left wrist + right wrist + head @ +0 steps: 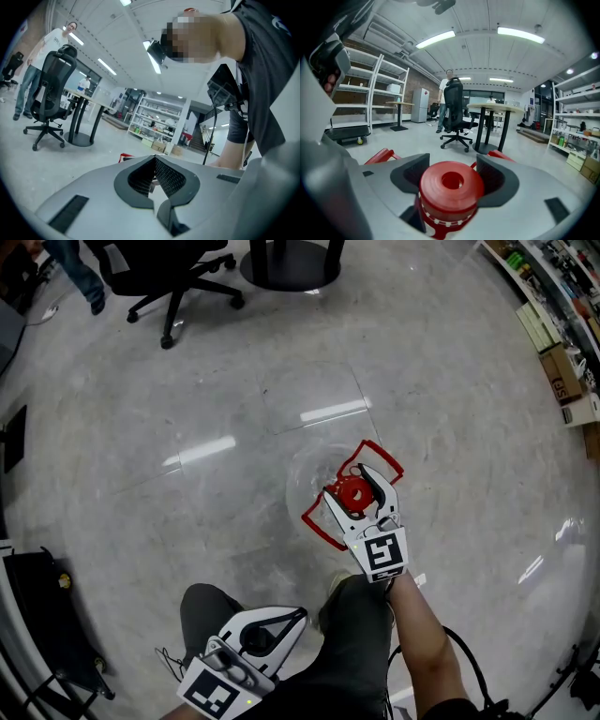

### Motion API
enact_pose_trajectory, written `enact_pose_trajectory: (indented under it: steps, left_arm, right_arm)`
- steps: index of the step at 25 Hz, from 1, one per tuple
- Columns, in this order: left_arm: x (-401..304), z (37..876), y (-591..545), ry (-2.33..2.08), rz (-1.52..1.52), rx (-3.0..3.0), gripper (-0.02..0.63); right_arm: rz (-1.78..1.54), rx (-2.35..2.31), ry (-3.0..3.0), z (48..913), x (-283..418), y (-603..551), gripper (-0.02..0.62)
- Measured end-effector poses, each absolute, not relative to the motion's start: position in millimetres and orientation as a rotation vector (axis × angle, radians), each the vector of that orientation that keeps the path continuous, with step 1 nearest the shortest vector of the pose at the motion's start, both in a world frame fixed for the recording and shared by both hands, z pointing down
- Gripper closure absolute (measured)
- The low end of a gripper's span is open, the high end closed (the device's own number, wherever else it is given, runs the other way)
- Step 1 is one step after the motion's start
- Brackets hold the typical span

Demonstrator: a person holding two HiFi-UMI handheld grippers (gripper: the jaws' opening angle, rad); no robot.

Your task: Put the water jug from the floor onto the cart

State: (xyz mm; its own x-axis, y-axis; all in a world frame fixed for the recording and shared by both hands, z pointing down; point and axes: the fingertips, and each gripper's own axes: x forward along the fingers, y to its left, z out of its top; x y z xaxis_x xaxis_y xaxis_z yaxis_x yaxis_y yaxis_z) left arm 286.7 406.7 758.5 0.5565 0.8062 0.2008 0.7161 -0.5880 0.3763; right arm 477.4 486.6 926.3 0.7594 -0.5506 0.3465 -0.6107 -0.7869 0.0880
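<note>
The water jug stands upright on the floor. It has a clear body, a red cap and a red handle. The right tongs are spread wide, one jaw on each side of the cap. The pads do not press on the cap. The left tongs are low beside the person's leg, well apart from the jug. Their tips are together, with nothing between them.
</note>
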Motion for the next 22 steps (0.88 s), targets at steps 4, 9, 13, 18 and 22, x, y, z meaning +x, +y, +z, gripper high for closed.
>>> enact_pose_trajectory:
  steps: [4,9,13,18,22]
  left_arm:
    - [292.1,773.6,412.8,1.291,0.516,2.538,0.603]
    - [302.9,776.7,421.3,1.3,0.5,2.551,0.603]
    - [304.5,791.9,443.0,1.401,0.525,2.57,0.603]
    - [307.3,787.8,464.0,1.492,0.516,2.585,0.603]
    - [302.6,756.5,463.2,1.48,0.517,2.581,0.603]
  right_arm:
    - [0.467,2.768,-0.916,928.1,476.0,487.3,0.298]
    - [0.508,2.758,-0.932,924.1,474.9,486.2,0.298]
    - [0.506,2.743,-0.94,924.0,471.8,481.9,0.299]
    - [0.537,2.75,-0.934,920.2,462.6,480.3,0.299]
    - [0.546,2.758,-0.95,883.6,459.8,474.1,0.299]
